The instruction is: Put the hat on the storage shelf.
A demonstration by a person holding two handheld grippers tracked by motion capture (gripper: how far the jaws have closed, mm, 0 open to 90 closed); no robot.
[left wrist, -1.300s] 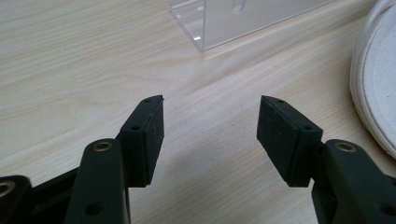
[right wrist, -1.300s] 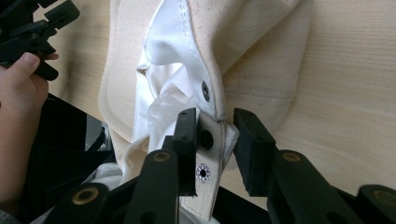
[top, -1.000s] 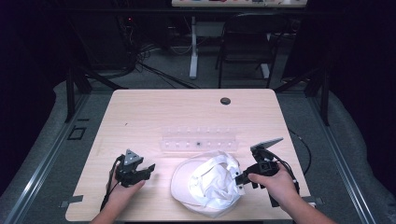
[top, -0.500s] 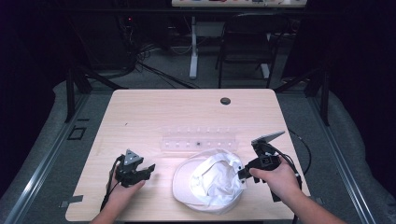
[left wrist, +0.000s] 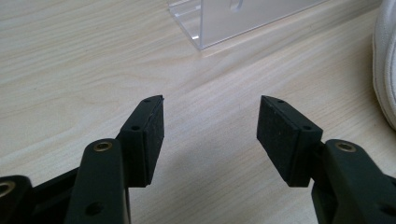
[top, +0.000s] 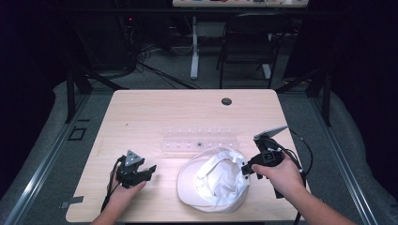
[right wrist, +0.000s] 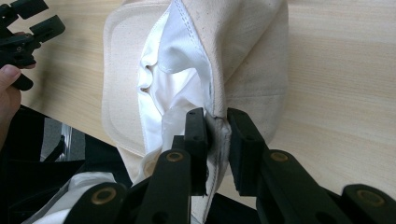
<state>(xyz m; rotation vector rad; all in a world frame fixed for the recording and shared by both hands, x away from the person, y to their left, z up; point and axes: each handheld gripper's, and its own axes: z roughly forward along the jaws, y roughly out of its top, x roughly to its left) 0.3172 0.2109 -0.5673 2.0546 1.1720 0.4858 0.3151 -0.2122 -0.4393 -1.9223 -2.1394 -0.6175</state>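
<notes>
Right claw: my right gripper (top: 245, 168) is clenched on the rim of the white hat (top: 213, 180), a fold of cream cloth pinched between the two black jaws; in the right gripper view (right wrist: 217, 122) the seam of the rim runs straight up from between them.
Right hand: my hand (top: 281, 176) wraps the gripper body at the table's near right, with the cable (top: 305, 152) looping out to the right of it.
Left claw: my left gripper (top: 149, 169) is released, jaws wide apart over bare wood; in the left gripper view (left wrist: 210, 123) nothing lies between them.
Left hand: my hand (top: 123, 190) holds it low at the table's near left, jaws pointing right toward the hat, apart from it.
Hat, place: it lies on the wooden table (top: 141, 117) near the front edge, between my two grippers, closer to the right one.
Hat, facing: its opening is turned up, the white lining (right wrist: 163, 88) showing inside.
Hat, long axis: from above, it runs roughly from the near left to the far right, its right end at my right claw.
Hat, edge: in the left gripper view its pale curved side (left wrist: 385, 65) shows at the right border.
Clear rack: a see-through plastic rack (top: 199, 139) lies just beyond the hat, long side across the table; its corner (left wrist: 224, 21) sits ahead of my left jaws.
Table hole: a dark round grommet (top: 226, 101) sits near the far edge.
</notes>
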